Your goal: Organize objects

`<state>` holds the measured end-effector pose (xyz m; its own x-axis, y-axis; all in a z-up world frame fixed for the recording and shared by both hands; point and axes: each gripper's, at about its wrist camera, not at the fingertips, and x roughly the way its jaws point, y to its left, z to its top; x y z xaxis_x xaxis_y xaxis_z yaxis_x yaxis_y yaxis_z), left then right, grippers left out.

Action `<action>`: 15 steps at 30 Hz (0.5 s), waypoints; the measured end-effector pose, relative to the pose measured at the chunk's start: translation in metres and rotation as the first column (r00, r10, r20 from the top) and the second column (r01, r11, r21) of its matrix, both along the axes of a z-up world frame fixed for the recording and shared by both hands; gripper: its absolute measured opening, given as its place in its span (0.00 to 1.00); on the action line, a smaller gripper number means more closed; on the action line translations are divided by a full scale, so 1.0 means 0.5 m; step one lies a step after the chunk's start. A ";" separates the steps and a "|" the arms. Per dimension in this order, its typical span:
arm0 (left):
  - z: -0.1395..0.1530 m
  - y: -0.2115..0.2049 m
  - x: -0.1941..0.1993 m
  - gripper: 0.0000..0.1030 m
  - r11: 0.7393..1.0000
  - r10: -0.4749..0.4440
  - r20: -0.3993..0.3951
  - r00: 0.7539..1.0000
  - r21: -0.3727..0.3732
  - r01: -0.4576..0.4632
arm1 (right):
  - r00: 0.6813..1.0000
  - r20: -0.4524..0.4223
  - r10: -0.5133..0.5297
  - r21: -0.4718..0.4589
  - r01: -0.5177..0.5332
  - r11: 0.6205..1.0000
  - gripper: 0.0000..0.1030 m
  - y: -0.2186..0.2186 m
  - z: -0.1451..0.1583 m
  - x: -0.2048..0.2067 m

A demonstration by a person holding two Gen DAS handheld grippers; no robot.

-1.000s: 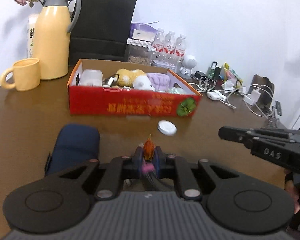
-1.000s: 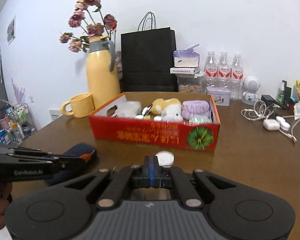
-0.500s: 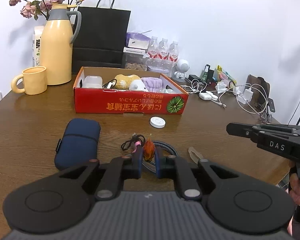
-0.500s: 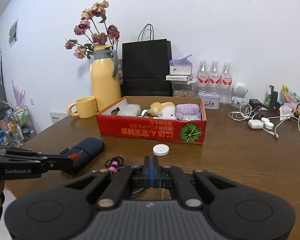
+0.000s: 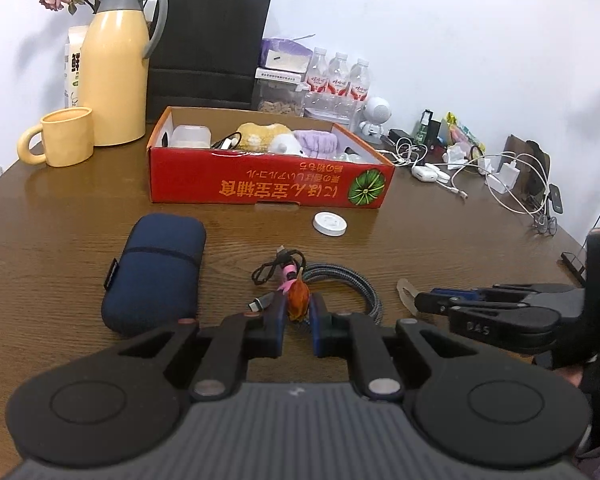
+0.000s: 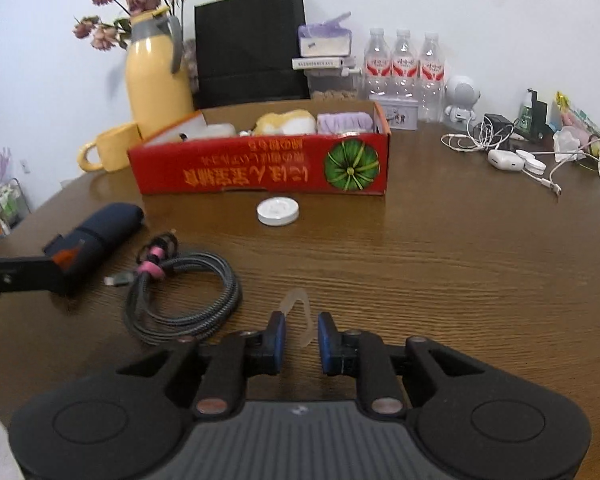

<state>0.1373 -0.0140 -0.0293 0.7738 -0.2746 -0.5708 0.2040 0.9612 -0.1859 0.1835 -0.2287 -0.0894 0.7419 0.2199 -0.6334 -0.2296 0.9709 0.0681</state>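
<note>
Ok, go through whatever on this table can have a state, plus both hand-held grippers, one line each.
Left hand-held gripper: shut on a small orange thing.
Right hand-held gripper: jaws have just been opening, clear plastic piece between them, not pinched.
Red box: open-topped, holding items.
Braided cable: coiled, bound with a pink tie, flat on the table.
Navy case: closed, lying flat.
Black paper bag: upright.
Yellow mug: upright.

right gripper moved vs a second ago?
Yes. The right gripper has come down toward the table: the red box sits higher in its view, and a clear clip lies between its just-opening jaws.
</note>
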 end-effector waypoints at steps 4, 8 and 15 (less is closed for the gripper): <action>-0.003 0.000 0.003 0.13 1.000 0.002 -0.005 1.000 0.002 -0.002 | 1.000 0.015 0.002 -0.045 -0.001 0.999 0.14 0.016 -0.010 0.010; 0.003 -0.003 -0.006 0.13 1.000 0.001 0.008 1.000 0.004 -0.001 | 0.999 0.012 0.034 -0.055 -0.033 0.998 0.01 0.025 -0.006 -0.005; 0.005 -0.003 -0.016 0.13 1.000 -0.005 0.017 1.000 0.001 0.005 | 0.992 0.107 0.062 -0.013 -0.061 0.998 0.01 0.016 0.072 -0.078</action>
